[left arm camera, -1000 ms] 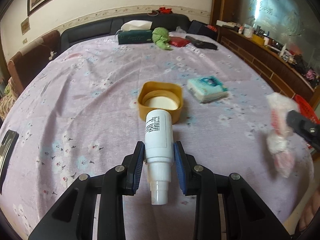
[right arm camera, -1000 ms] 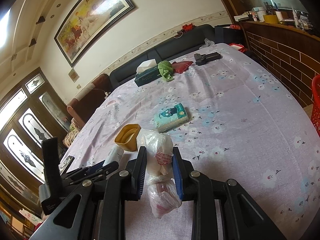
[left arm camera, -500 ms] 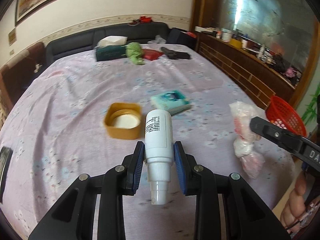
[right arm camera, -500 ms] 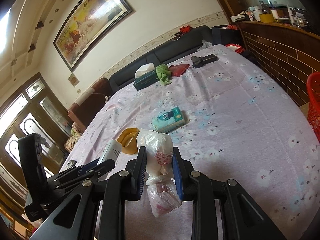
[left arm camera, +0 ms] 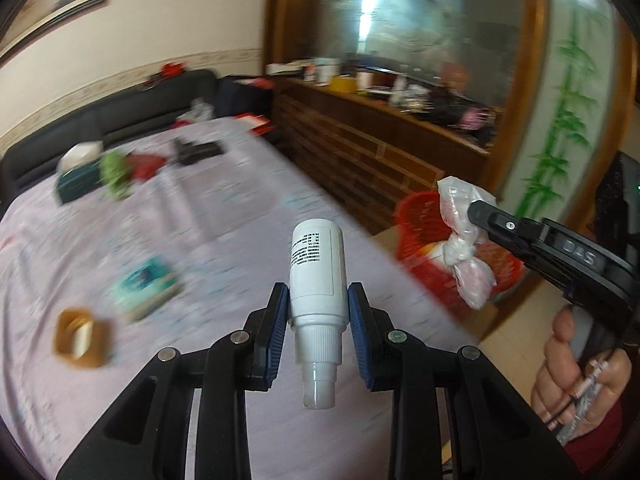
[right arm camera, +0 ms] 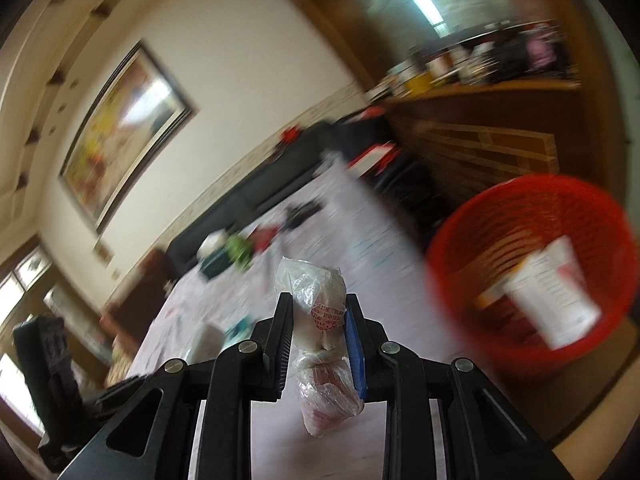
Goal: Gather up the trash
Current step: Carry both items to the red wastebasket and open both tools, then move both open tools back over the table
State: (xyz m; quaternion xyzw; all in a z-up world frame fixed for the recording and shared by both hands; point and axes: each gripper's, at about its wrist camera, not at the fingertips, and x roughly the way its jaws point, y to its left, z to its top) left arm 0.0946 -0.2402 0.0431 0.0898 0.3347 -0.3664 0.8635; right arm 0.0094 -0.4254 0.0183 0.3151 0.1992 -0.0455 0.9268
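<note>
My left gripper [left arm camera: 318, 312] is shut on a white spray bottle [left arm camera: 317, 268], nozzle pointing back at the camera, above the pink flowered bedspread [left arm camera: 224, 216]. My right gripper [right arm camera: 319, 328] is shut on a knotted clear plastic bag [right arm camera: 316, 308] of white and pink scraps. That bag [left arm camera: 464, 240] also shows at the right of the left wrist view, held in front of the red mesh basket [left arm camera: 416, 220]. The basket [right arm camera: 520, 216] sits beyond the bed's right edge and holds a white carton [right arm camera: 556, 304]. A hand [left arm camera: 576, 364] grips the right tool's handle.
On the bedspread lie a yellow tub [left arm camera: 80, 336], a teal tissue pack [left arm camera: 148, 284], a dark green tissue box [left arm camera: 78, 176], a green cloth [left arm camera: 114, 172] and a black item [left arm camera: 198, 150]. A wooden sideboard [left arm camera: 380, 148] crowded with small items lines the right wall.
Both grippers swung right and rose, still gripping bottle and bag. The yellow tub and tissue pack slid to the left; the red basket came close at the right in both views.
</note>
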